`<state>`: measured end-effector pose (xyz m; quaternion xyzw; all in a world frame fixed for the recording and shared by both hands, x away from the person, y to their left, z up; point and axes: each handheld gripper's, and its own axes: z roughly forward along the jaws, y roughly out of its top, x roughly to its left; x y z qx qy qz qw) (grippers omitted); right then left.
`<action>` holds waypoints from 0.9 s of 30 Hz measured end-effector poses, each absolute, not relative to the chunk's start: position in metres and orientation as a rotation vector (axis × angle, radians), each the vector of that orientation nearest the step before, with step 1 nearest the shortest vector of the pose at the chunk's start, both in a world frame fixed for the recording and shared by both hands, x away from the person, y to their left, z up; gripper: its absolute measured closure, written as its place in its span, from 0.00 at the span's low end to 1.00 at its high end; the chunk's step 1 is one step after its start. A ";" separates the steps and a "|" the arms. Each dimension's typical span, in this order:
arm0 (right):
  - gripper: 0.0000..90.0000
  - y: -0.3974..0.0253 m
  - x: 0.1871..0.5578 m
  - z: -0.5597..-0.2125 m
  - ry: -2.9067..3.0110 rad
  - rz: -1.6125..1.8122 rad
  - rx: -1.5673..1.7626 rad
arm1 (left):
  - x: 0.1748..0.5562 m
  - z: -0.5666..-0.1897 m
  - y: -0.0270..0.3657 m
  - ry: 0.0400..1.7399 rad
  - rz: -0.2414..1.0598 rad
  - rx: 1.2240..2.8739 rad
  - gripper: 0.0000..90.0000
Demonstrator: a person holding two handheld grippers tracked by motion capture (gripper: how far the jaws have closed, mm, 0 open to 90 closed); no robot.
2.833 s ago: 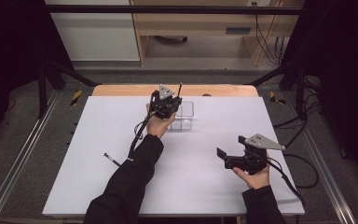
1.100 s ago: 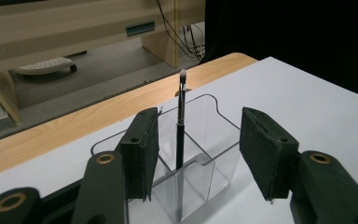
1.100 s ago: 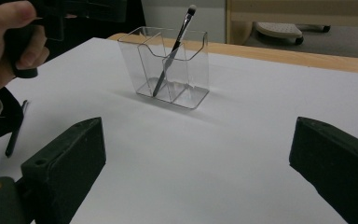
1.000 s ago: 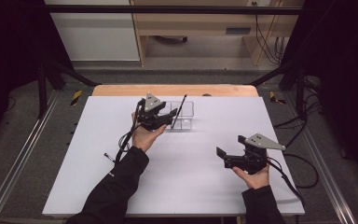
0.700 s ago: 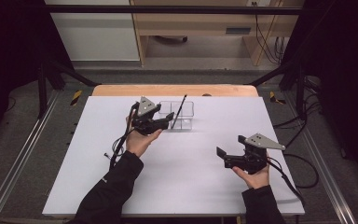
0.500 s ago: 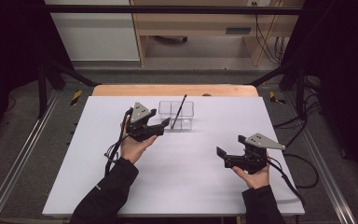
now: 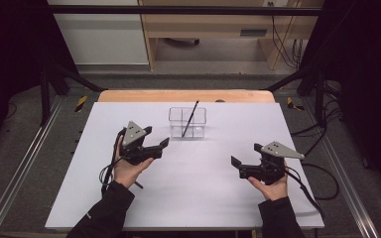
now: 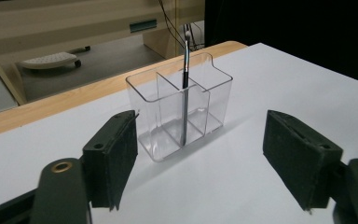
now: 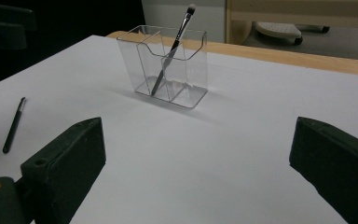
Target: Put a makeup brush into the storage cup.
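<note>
The brush [image 8: 185, 84] stands in the middle compartment of a clear plastic holder [image 8: 168, 119] at the far middle of the white worktop [image 7: 203, 178]. Its long axis runs nearly upright with a lean: the handle end rests on the holder's floor and the pale bristle tip points up and away, over the rim. A second dark pencil-like stick [image 9: 13, 125] lies flat on the worktop near the person's left hand, well apart from the holder.

Both look thin, light and stiff, so either would likely roll or slip between flat pads; the best hold is probably across the shaft near its middle, with the bristles left alone. The holder looks light enough to tip if knocked.

The left tool [image 7: 154, 146] hovers near the holder with its jaws wide apart and nothing between them. The right tool [image 7: 238, 166] rests low at the right, also spread wide and empty.
</note>
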<state>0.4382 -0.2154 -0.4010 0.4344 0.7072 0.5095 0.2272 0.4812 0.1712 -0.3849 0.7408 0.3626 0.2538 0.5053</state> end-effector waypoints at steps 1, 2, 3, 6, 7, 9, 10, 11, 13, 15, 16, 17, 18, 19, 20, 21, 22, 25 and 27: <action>0.04 -0.215 0.438 -0.401 1.950 1.401 1.197 | 0.479 -0.385 0.174 0.875 0.617 1.788 0.27; 0.04 -0.215 0.438 -0.401 1.950 1.400 1.197 | 0.476 -0.386 0.176 0.874 0.617 1.786 0.26; 0.04 -0.215 0.438 -0.401 1.951 1.399 1.197 | 0.473 -0.386 0.179 0.875 0.615 1.788 0.25; 0.04 -0.216 0.438 -0.402 1.951 1.396 1.201 | 0.466 -0.388 0.184 0.879 0.618 1.788 0.21; 0.04 -0.216 0.438 -0.402 1.952 1.397 1.201 | 0.464 -0.389 0.186 0.878 0.617 1.788 0.21; 0.04 -0.216 0.438 -0.402 1.953 1.399 1.195 | 0.459 -0.391 0.189 0.883 0.619 1.792 0.19; 0.04 -0.216 0.438 -0.402 1.952 1.399 1.197 | 0.456 -0.393 0.191 0.887 0.618 1.786 0.18; 0.04 -0.216 0.438 -0.402 1.952 1.398 1.197 | 0.454 -0.394 0.193 0.888 0.614 1.785 0.18; 0.04 -0.216 0.438 -0.402 1.951 1.399 1.198 | 0.450 -0.398 0.197 0.901 0.606 1.783 0.16; 0.04 -0.216 0.438 -0.402 1.952 1.399 1.199 | 0.448 -0.402 0.200 0.917 0.605 1.789 0.14; 0.04 -0.217 0.438 -0.402 1.951 1.396 1.200 | 0.447 -0.403 0.202 0.922 0.608 1.791 0.14; 0.04 -0.217 0.438 -0.402 1.951 1.397 1.203 | 0.446 -0.404 0.204 0.931 0.604 1.788 0.13; 0.04 -0.217 0.438 -0.403 1.952 1.395 1.201 | 0.445 -0.405 0.205 0.935 0.599 1.791 0.13; 0.04 -0.217 0.438 -0.403 1.950 1.396 1.202 | 0.444 -0.407 0.207 0.942 0.598 1.791 0.12; 0.04 -0.217 0.438 -0.402 1.949 1.399 1.204 | 0.443 -0.408 0.209 0.945 0.599 1.790 0.12; 0.04 -0.218 0.438 -0.402 1.945 1.401 1.205 | 0.442 -0.408 0.211 0.946 0.601 1.792 0.12; 0.04 -0.218 0.438 -0.402 1.944 1.402 1.203 | 0.441 -0.409 0.212 0.949 0.607 1.795 0.11; 0.04 -0.219 0.437 -0.402 1.941 1.405 1.207 | 0.437 -0.410 0.218 0.966 0.605 1.783 0.10; 0.04 -0.220 0.437 -0.403 1.941 1.403 1.211 | 0.434 -0.412 0.223 0.977 0.611 1.782 0.10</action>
